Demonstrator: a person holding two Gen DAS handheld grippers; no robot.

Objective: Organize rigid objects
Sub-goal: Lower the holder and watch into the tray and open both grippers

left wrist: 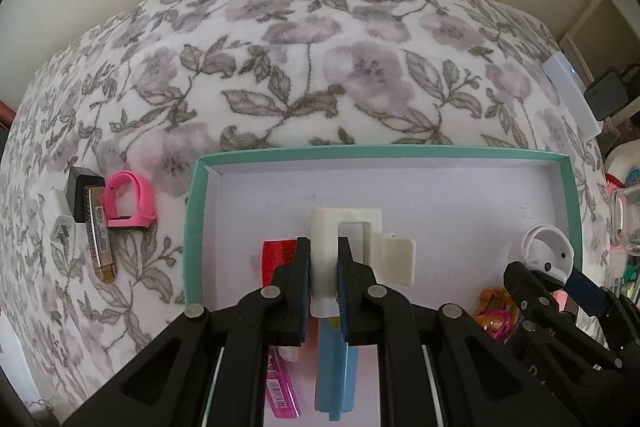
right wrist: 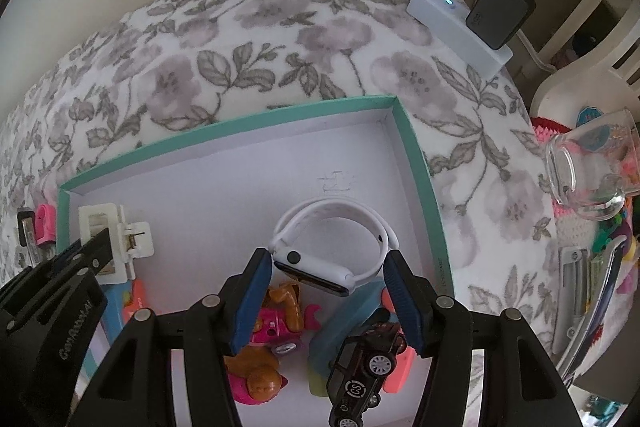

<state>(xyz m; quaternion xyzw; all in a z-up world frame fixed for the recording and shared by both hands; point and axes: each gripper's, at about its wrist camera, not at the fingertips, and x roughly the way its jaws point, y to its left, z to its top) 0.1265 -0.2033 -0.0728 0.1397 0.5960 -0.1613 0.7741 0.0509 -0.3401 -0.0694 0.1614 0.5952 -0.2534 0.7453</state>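
A teal-rimmed white box (left wrist: 568, 195) (right wrist: 420, 155) lies on a floral blanket. My left gripper (left wrist: 325, 267) is shut on a cream plastic bracket (left wrist: 352, 239), held over the box's left part; the bracket also shows in the right wrist view (right wrist: 116, 239). My right gripper (right wrist: 328, 275) is open around a white smartwatch (right wrist: 332, 251) resting in the box's right part; the watch shows in the left wrist view (left wrist: 548, 251) too. A pink toy car with a brown figure (right wrist: 276, 331), a black toy car (right wrist: 364, 367) and a blue block (left wrist: 336, 367) lie in the box.
Left of the box on the blanket (left wrist: 320, 67) lie a pink watch band (left wrist: 128, 205), a metal harmonica-like bar (left wrist: 100, 239) and chargers (left wrist: 78, 191). A white power strip (right wrist: 460, 27) with a black adapter (right wrist: 500, 13) sits far right. A glass jar (right wrist: 588, 171) stands right.
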